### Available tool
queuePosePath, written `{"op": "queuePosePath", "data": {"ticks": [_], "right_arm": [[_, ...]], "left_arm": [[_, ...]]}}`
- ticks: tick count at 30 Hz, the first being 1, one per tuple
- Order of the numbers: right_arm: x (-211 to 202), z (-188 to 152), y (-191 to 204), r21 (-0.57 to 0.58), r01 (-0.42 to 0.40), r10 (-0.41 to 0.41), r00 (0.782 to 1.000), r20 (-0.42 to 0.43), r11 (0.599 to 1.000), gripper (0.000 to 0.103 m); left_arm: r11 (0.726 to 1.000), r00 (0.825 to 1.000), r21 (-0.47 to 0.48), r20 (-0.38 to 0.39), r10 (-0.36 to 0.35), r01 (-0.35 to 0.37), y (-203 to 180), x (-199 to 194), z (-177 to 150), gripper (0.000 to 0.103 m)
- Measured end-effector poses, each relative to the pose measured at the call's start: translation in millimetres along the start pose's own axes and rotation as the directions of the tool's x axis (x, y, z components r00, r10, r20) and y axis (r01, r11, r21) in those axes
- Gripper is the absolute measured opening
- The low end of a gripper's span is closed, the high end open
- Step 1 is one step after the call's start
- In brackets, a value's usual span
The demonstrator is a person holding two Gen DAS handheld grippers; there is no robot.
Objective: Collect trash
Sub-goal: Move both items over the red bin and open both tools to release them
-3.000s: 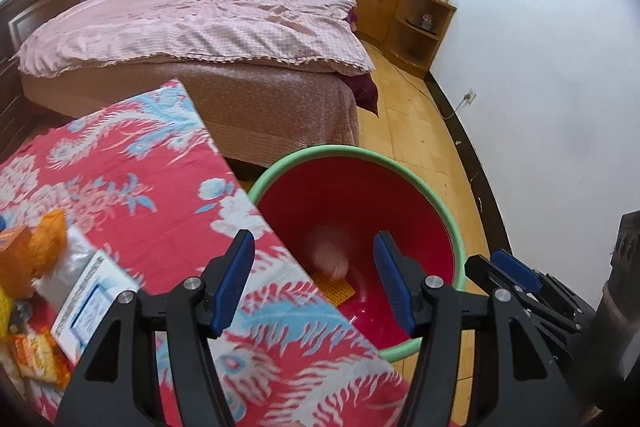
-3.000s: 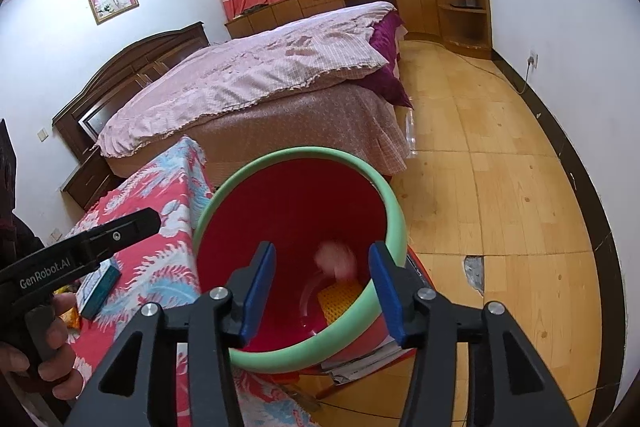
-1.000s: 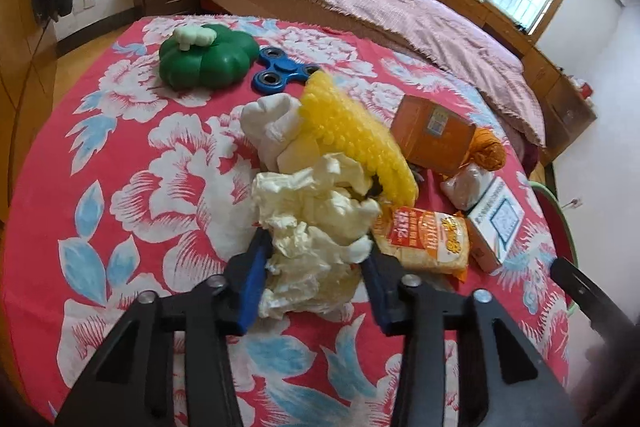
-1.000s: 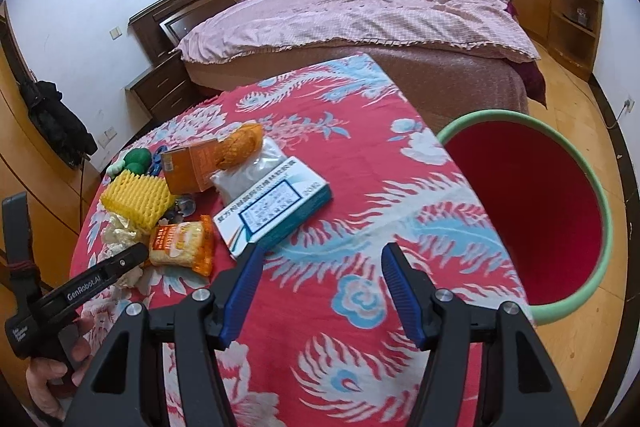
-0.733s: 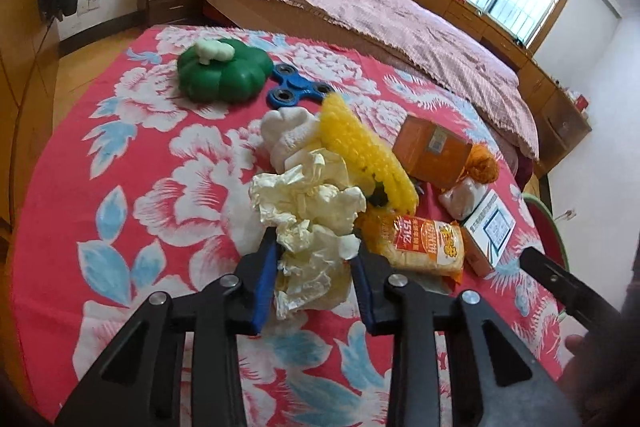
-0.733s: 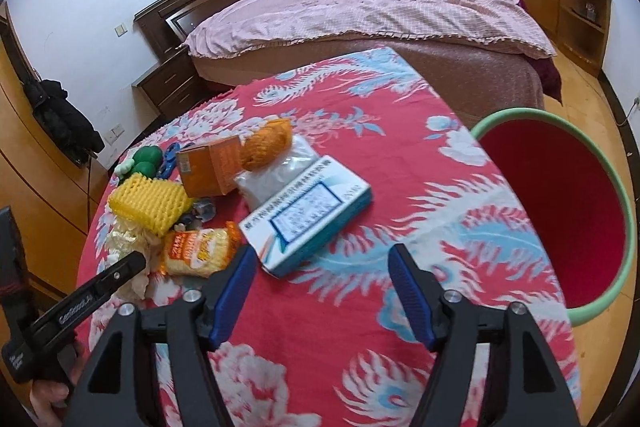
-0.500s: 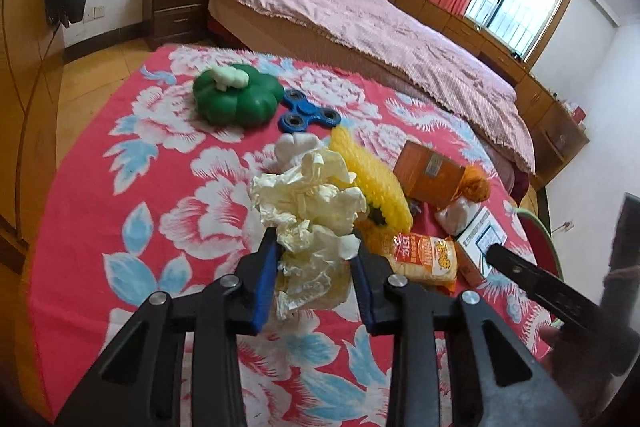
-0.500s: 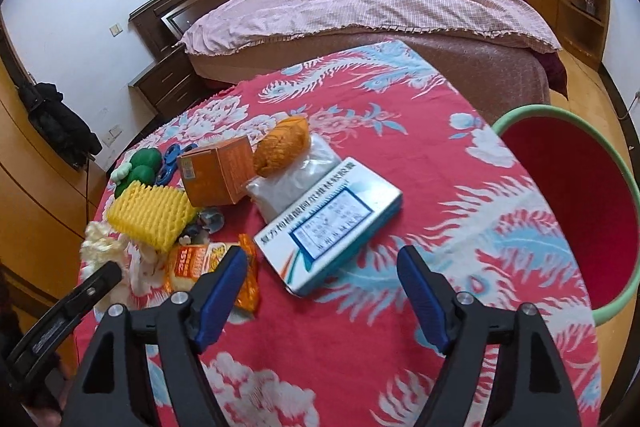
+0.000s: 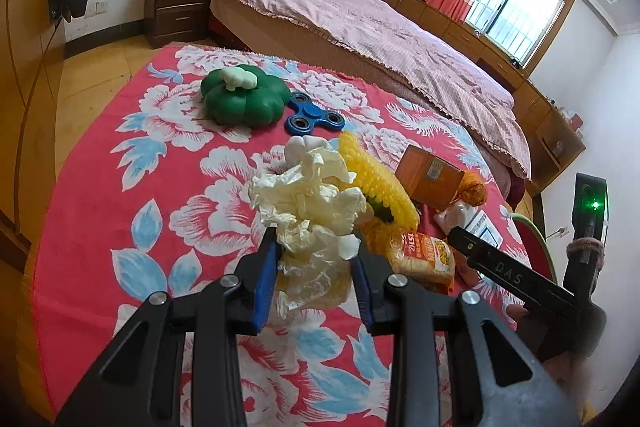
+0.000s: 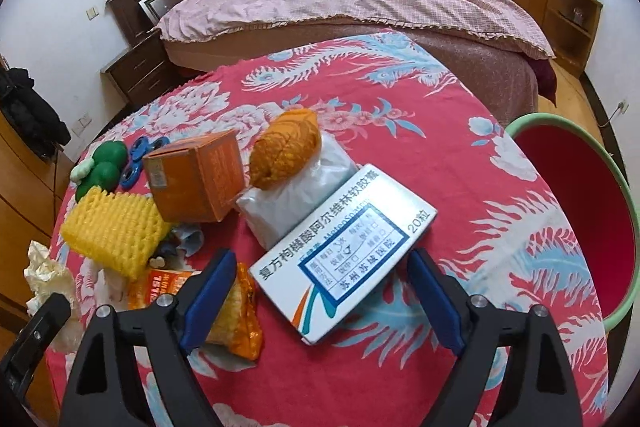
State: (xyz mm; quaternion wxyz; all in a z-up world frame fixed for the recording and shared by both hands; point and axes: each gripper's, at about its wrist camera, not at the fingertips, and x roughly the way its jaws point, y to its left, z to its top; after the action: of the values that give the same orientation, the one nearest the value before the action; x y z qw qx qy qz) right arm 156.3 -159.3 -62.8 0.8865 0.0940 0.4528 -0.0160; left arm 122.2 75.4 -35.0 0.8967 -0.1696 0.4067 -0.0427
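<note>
Left claw (image 9: pixel 314 259) clamps crumpled paper (image 9: pixel 308 203); right claw (image 10: pixel 320 291) just widened, over medicine box (image 10: pixel 344 259).

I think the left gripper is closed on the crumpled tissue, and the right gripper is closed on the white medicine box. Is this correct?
Only the second half is wrong. In the right wrist view the right gripper is open: its jaws have just been opening and stand either side of the white medicine box without pressing it. The left gripper is closed on the crumpled tissue.

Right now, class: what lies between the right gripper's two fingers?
In the right wrist view, the white medicine box lies between the open right gripper's fingers, untouched.
</note>
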Motion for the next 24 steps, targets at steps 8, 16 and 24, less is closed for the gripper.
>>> {"op": "queuePosePath", "data": {"ticks": [8, 16, 24], "right_arm": [[1, 3, -8, 0.047, 0.004, -0.004, 1.0, -0.007, 0.999, 0.087], [-4, -6, -11, -0.038, 0.037, -0.037, 0.999, 0.006, 0.999, 0.073], [-24, -24, -35, -0.022, -0.025, 0.025, 1.0, 0.015, 0.999, 0.069]], "left_arm": [[1.0, 1.0, 0.01, -0.006, -0.009, 0.009, -7, 2, -3, 0.034], [1.0, 1.0, 0.027, -0.011, -0.014, 0.014, -15, -1, -6, 0.034], [0.998, 0.999, 0.056, -0.026, -0.035, 0.036, -31, -5, -12, 0.034]]}}
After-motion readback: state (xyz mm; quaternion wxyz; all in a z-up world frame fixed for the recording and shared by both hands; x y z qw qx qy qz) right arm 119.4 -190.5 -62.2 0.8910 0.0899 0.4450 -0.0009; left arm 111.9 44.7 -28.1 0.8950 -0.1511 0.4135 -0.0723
